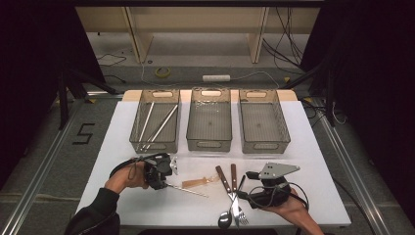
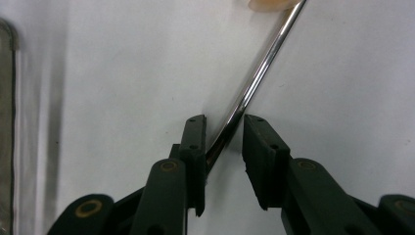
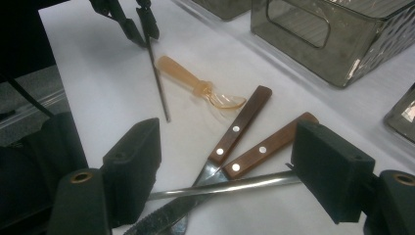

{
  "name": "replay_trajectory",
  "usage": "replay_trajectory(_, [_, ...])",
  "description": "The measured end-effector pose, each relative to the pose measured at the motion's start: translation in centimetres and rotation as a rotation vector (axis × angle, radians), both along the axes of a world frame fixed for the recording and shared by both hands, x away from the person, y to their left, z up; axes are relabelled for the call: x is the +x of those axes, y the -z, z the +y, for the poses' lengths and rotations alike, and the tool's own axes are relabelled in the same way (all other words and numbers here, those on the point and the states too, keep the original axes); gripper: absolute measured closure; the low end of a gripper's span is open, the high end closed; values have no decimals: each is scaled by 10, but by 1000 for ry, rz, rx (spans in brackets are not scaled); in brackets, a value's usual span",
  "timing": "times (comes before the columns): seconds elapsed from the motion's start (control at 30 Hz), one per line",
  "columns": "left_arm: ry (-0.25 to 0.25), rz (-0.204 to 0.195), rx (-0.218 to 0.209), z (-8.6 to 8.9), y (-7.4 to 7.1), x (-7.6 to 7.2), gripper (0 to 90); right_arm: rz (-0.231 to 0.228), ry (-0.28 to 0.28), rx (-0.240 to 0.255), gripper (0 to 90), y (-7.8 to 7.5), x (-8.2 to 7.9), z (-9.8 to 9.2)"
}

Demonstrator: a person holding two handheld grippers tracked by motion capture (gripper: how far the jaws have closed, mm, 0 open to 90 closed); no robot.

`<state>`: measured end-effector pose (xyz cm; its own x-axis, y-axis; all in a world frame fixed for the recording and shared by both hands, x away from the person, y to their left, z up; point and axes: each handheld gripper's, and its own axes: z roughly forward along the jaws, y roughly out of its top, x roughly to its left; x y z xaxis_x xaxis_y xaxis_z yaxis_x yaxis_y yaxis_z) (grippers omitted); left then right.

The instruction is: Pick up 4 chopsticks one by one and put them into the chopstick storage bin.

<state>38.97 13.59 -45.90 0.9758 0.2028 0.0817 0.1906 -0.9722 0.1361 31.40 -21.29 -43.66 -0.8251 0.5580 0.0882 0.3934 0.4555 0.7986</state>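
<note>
A white rectangular counter [image 1: 303, 147] carries everything. Along its far edge stand three clear smoky plastic bins side by side: the left bin [image 1: 136, 133], the middle bin [image 1: 192, 128] and the right bin [image 1: 284, 132]. On the near half lie a thin shiny metal chopstick [image 1: 188, 190] pointing rightward, and just beyond its tip a translucent amber plastic spoon [image 1: 198, 182]. Right of these, two wooden-handled pieces, a knife [image 1: 225, 180] and a fork [image 1: 234, 178], cross each other, with a metal spoon [image 1: 225, 219] lying over them near the front edge.

Bright white table, dark surroundings; gripper views soft, glare on metal
</note>
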Motion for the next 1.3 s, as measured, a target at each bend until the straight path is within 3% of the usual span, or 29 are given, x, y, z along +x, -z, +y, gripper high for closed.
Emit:
replay_trajectory(0.57, [57,2,27,-4,1,-4,766,4,-6,-6,280,0,0,1])
replay_trajectory(1.3, [110,3,28,-5,2,-7,841,5,-11,-11,280,0,0,1])
